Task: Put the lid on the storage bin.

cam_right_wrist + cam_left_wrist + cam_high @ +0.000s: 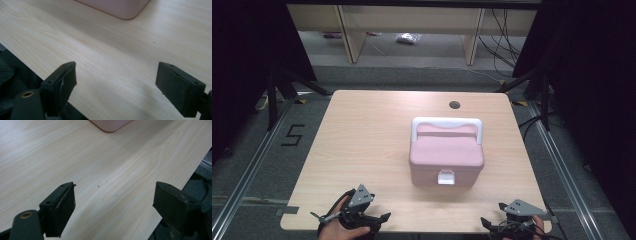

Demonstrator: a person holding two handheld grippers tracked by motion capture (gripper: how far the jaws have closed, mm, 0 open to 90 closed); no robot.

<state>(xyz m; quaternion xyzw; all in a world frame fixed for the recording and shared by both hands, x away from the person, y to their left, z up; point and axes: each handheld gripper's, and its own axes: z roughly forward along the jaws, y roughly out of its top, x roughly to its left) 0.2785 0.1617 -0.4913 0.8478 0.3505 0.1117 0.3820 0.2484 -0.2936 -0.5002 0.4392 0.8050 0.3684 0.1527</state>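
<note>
Resting at the counter's (362, 145) near edge, the left gripper (379, 220) and right gripper (487, 224) both gape wide, holding nothing. The pink box (446, 156), lid closed, white handle folded back, stands mid-counter, well apart from both.

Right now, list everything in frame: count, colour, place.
storage box: 1, pink, centre-right of the table, lid shut
box handle: 1, white, folded back over the lid
box latch: 1, white, on the box's near face
table: 1, light wood, middle of the floor
cable hole: 1, dark, near the table's far edge
floor marking "5": 1, black, on the grey floor left of the table
shelving: pale wood, at the far end
bag: 1, clear, on the floor under the shelving
left tongs: 1, black, at the table's near edge, open, nothing held
right tongs: 1, black, at the near right corner, open, nothing held
</note>
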